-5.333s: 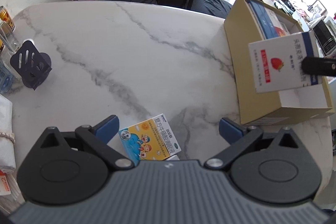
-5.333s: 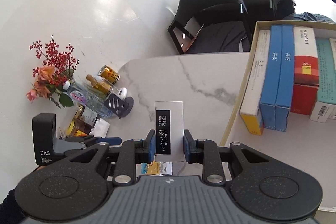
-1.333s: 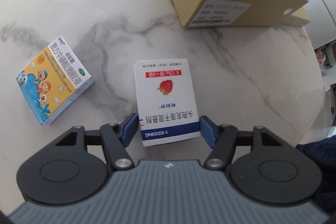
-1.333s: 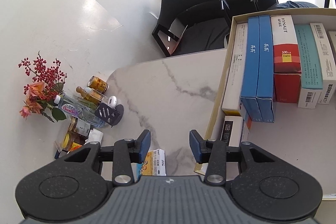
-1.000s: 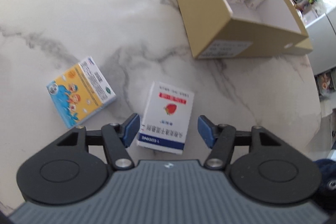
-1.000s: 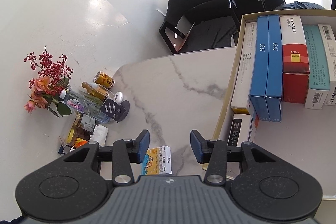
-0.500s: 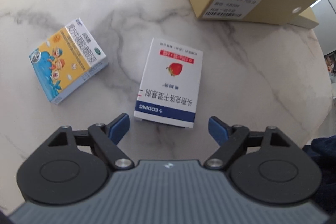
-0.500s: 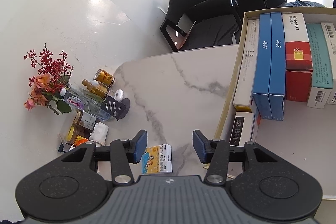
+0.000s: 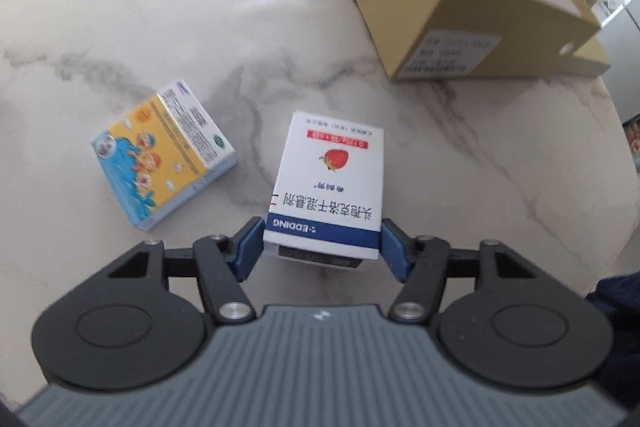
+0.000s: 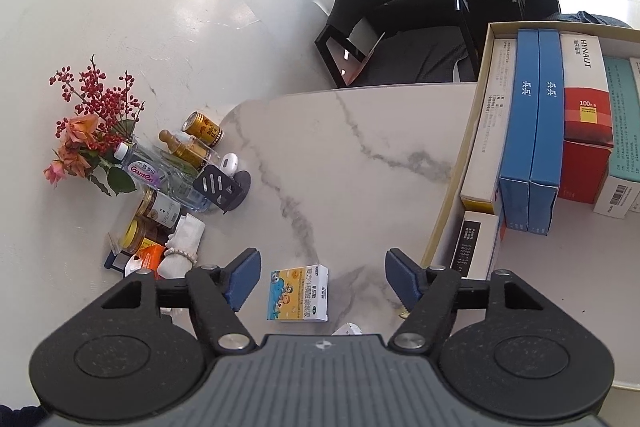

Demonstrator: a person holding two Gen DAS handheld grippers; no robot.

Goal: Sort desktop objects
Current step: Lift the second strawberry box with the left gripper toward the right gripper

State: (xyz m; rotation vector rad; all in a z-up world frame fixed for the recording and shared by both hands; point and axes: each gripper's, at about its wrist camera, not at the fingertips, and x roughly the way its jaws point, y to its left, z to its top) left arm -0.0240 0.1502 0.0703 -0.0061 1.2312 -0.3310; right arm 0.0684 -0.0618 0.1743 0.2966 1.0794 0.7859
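Note:
A white strawberry-print box point(image 9: 332, 179) lies on the marble table, its blue-banded end toward me. My left gripper point(image 9: 322, 249) is shut on that near end, a blue pad pressed to each side. A yellow-and-blue cartoon box point(image 9: 160, 159) lies to its left, apart from it. The brown carton point(image 9: 448, 15) stands at the far right, with boxes inside. In the right wrist view, my right gripper point(image 10: 322, 279) hangs open above the table, nothing between its fingers. The cartoon box point(image 10: 298, 293) shows below it and the carton point(image 10: 456, 179), with upright boxes, is at the right.
Bottles, cans and a flower sprig point(image 10: 160, 179) crowd the table's left edge beside a black slotted stand point(image 10: 220, 187). Black chairs point(image 10: 400, 7) stand behind the table. The table's rounded edge point(image 9: 592, 167) curves close on the right.
My left gripper has moved forward and closed its fingers onto the strawberry box, which earlier lay free ahead of them. The right gripper stays open, now wider, having let go of its white box.

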